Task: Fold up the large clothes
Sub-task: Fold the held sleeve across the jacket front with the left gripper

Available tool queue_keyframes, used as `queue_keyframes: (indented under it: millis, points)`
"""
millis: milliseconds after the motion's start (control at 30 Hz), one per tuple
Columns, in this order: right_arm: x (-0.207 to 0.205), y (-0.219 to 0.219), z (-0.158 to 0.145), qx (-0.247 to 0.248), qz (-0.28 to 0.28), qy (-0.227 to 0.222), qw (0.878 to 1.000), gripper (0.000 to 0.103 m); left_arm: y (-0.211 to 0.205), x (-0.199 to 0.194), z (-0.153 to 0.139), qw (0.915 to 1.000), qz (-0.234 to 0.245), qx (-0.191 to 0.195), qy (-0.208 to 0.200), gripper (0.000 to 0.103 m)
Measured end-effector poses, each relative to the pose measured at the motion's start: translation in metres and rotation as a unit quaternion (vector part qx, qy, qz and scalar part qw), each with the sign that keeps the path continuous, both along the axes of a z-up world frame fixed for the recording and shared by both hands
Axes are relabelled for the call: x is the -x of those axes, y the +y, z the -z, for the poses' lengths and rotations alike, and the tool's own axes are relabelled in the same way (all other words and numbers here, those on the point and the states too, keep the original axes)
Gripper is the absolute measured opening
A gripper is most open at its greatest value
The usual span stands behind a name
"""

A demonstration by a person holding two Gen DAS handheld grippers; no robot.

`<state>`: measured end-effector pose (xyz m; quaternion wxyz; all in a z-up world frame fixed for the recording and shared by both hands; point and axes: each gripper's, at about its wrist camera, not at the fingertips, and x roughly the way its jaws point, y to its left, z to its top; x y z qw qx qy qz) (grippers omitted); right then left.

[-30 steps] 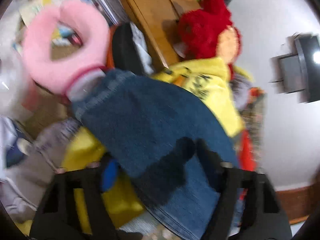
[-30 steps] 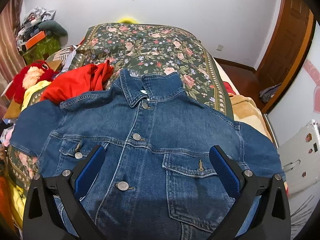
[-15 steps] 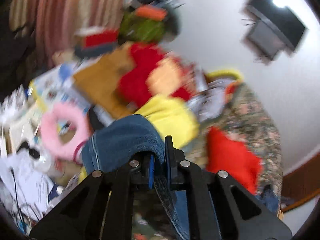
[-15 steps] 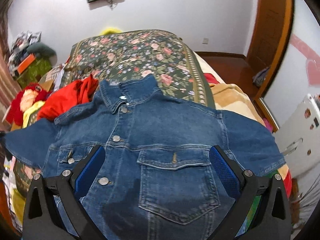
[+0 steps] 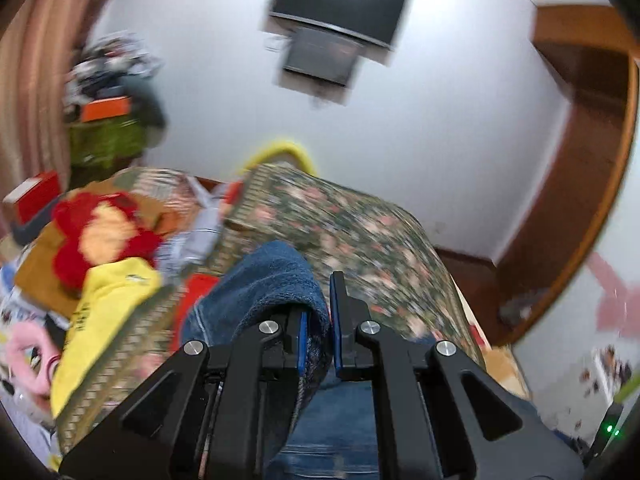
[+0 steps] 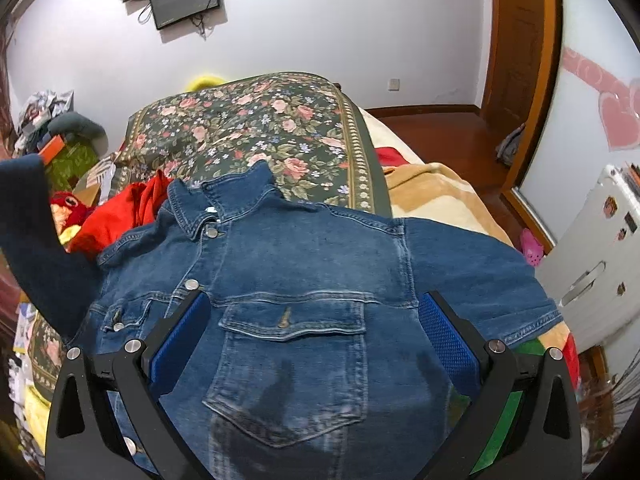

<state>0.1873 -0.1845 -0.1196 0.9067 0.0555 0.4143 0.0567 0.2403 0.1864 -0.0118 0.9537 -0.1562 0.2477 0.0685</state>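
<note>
blue denim jacket (image 6: pixel 320 272): buttoned front up, collar toward far wall, long axis along floral-covered bed (image 6: pixel 248 120) | left gripper (image 5: pixel 318 332): clamped on sleeve, lifted | right gripper (image 6: pixel 312 332): spread wide, empty

A blue denim jacket (image 6: pixel 320 264) lies front-up and buttoned on the bed, its one sleeve (image 6: pixel 28 216) lifted, apparently clamped at the cuff.

A lived-in home bedroom surrounds me. Evidence: a bed under a floral bedspread (image 6: pixel 256 128) and tan blanket (image 6: pixel 436 196), a wall-mounted television (image 5: pixel 340 0), a wooden door (image 6: pixel 516 40), a striped curtain (image 5: pixel 28 80), a red plush toy (image 5: pixel 100 236), and piled household clutter (image 6: pixel 48 120).
</note>
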Motion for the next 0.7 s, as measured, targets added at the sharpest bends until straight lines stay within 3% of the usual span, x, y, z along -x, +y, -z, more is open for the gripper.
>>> queue_keyframes:
  millis: [100,267,400,467,567,600,700]
  points:
    - [0.0,-0.019,0.006,-0.024,0.017,0.01,1.0,0.103,-0.053,-0.024,0.015,0.9984,0.047,-0.02,0.025,0.009]
    - [0.002,-0.043,0.018,-0.041,0.037,0.03,0.998,0.103,-0.124,-0.053,0.069,0.9867,0.124,-0.028,0.1,0.009]
    - [0.005,-0.055,0.025,-0.035,0.046,0.044,0.997,0.103,-0.171,-0.061,0.123,0.9637,0.184,-0.02,0.192,0.009]
    - [0.006,-0.059,0.028,-0.033,0.048,0.048,0.997,0.103,-0.19,-0.057,0.144,0.952,0.211,-0.01,0.221,0.009]
    - [0.005,-0.061,0.03,-0.029,0.05,0.052,0.997,0.103,-0.219,-0.047,0.166,0.9361,0.246,-0.028,0.25,0.012]
    - [0.004,-0.061,0.031,-0.03,0.048,0.054,0.997,0.103,-0.227,-0.041,0.171,0.9304,0.258,-0.037,0.258,0.02]
    - [0.002,-0.057,0.03,-0.038,0.04,0.059,0.997,0.103,-0.24,-0.026,0.176,0.9235,0.277,-0.038,0.262,0.055]
